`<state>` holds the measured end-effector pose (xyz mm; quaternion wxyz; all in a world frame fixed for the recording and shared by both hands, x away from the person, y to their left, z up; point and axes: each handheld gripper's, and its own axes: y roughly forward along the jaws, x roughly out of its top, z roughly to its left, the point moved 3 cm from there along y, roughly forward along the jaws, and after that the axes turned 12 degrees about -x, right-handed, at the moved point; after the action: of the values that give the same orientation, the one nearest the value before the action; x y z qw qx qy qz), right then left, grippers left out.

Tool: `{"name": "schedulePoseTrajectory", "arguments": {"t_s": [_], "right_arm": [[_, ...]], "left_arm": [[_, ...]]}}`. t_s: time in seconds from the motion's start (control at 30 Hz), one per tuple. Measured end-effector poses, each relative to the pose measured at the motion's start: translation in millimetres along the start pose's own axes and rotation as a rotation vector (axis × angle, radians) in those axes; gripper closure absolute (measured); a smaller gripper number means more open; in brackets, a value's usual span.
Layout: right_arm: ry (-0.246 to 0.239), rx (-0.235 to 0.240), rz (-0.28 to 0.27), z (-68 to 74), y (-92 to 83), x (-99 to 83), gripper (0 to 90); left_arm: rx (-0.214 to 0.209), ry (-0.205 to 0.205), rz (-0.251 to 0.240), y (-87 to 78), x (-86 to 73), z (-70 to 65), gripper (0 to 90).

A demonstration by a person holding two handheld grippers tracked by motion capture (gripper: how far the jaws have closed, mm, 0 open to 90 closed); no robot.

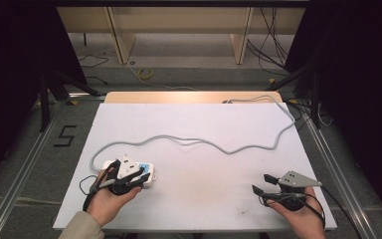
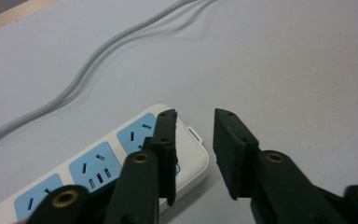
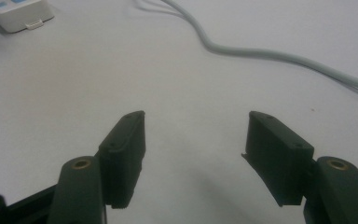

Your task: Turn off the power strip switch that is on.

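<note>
A white power strip (image 1: 151, 178) with blue socket panels lies at the table's front left, and its grey cable (image 1: 204, 142) snakes across to the far right edge. My left gripper (image 1: 142, 180) hovers at the strip's right end. In the left gripper view the left gripper (image 2: 193, 116) has one jaw over the power strip (image 2: 98, 163) and the other just off its end. A gap stays between the jaws and neither pad presses on the strip. My right gripper (image 1: 260, 182) rests open at the front right with only bare table between its jaws, as the right gripper view (image 3: 196, 116) shows.
The white tabletop (image 1: 204, 209) has free room in the middle and front. The cable (image 3: 261, 53) crosses ahead of the right gripper, with the strip (image 3: 16, 11) far off to its left. Dark stands and floor cables surround the table.
</note>
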<state>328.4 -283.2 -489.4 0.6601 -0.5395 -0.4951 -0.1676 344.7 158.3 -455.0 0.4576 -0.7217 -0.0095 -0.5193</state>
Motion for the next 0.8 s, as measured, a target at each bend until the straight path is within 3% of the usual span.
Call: {"name": "schedulePoseTrajectory", "arguments": {"t_s": [0.2, 0.57, 0.8], "right_arm": [[-0.003, -0.002, 0.001, -0.2, 0.1, 0.0, 38.9], [-0.005, -0.003, -0.001, -0.3, 0.1, 0.2, 38.9], [-0.004, -0.004, -0.003, -0.1, 0.1, 0.5, 38.8]], "left_arm": [[0.001, 0.013, 0.044, -1.3, 1.7, 3.9, 89.5], [-0.017, -0.048, 0.111, -1.3, 7.0, 9.2, 89.7], [-0.02, -0.06, 0.135, -1.8, 8.5, 12.2, 89.6]]}}
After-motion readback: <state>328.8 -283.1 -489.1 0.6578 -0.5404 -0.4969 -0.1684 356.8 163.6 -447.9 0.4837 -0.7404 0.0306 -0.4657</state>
